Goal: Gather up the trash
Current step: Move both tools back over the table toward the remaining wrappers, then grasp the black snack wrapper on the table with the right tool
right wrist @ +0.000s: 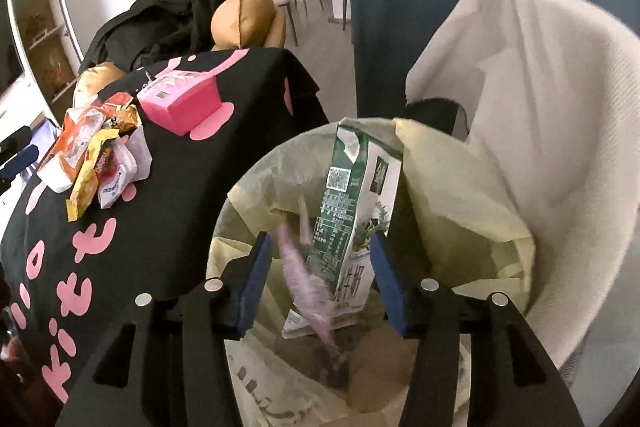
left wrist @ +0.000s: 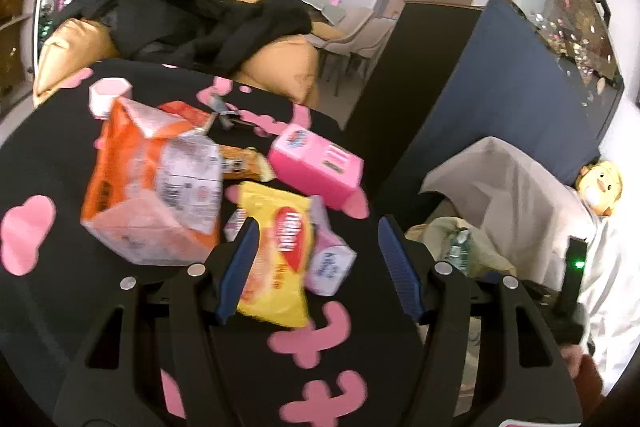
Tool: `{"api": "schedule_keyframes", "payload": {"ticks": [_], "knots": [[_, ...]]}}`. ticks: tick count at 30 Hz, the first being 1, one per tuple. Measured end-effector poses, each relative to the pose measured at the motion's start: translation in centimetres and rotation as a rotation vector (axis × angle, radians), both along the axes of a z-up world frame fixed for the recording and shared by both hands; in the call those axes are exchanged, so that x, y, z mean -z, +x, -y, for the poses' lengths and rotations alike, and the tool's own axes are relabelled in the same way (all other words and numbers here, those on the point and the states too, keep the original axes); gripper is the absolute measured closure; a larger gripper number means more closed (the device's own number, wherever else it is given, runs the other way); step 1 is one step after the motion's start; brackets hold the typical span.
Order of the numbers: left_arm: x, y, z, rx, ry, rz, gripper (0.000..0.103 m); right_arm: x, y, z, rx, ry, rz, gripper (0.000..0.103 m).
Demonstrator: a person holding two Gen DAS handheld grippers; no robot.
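**Trash collection: one item released at the bin, table pile pending**

Right gripper (right wrist: 318, 285): jaws parted above the lined bin (right wrist: 248, 187), pads pressing on nothing. A blurred pink wrapper (right wrist: 308, 283) sits in the gap between them, apparently dropping free. A green-and-white carton (right wrist: 356, 219) stands tilted inside the yellowish liner, already binned. The gripper is aimed down into the opening so that whatever it lets go lands in the bag.

Left gripper (left wrist: 316, 267): jaws apart and empty, poised over the pile on the black cloth with pink shapes (left wrist: 48, 163). A yellow snack packet (left wrist: 276, 255) lies partly between the fingers, likely the next pick. Just beside it: an orange-and-clear packet (left wrist: 152, 179), a small white-and-pink sachet (left wrist: 332, 267), a pink box (left wrist: 316, 167) and a small pink-and-white tub (left wrist: 108, 99) farther back.

Judged status: most table trash is yet to be collected.
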State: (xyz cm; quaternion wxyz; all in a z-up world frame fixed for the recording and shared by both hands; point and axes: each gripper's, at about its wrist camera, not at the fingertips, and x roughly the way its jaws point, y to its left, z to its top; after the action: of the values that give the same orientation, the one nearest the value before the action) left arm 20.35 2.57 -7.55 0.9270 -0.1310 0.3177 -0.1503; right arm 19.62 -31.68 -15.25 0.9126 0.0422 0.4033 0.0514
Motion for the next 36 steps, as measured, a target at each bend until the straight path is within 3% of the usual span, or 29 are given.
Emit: {"api": "schedule_keyframes", "payload": {"ticks": [5, 9, 16, 21, 24, 28, 31, 33, 36], "knots": [[0.3, -0.6, -3.1, -0.066, 0.036, -0.001, 0.044, -1.7, -1.0, -0.6, -0.011, 0.006, 0.041, 0.055], [0.6, -1.1, -6.6, -0.138, 0.046, -0.004, 0.044, -3.7, -1.7, -2.7, -0.047, -0.031, 0.112, 0.055], [1.4, -1.5, -11.4, -0.213, 0.054, -0.027, 0.044, -6.1, -0.6, -7.5, -0.132, 0.011, 0.175, 0.055], [1.6, -0.5, -12.6, -0.176, 0.072, -0.031, 0.044, -5.8, 1.3, -11.9, -0.207, 0.035, 0.167, 0.055], [0.7, 1.3, -12.9, -0.118, 0.073, 0.006, 0.044, -5.4, 2.5, -14.5, -0.254, -0.006, 0.178, 0.055], [-1.2, 5.6, -12.6, -0.02, 0.066, 0.057, 0.044, -5.2, 5.2, -16.0, -0.262, -0.032, 0.21, 0.055], [-1.7, 9.2, -11.5, 0.034, 0.119, 0.093, 0.044, -5.1, 7.6, -16.2, -0.262, -0.02, 0.203, 0.055], [-1.3, 11.0, -11.2, 0.014, 0.156, 0.071, 0.044, -5.3, 9.4, -16.4, -0.27, 0.003, 0.175, 0.055], [-0.3, 12.1, -12.1, -0.019, 0.125, 0.033, 0.044, -6.7, 11.9, -17.5, -0.316, 0.024, 0.177, 0.055]]}}
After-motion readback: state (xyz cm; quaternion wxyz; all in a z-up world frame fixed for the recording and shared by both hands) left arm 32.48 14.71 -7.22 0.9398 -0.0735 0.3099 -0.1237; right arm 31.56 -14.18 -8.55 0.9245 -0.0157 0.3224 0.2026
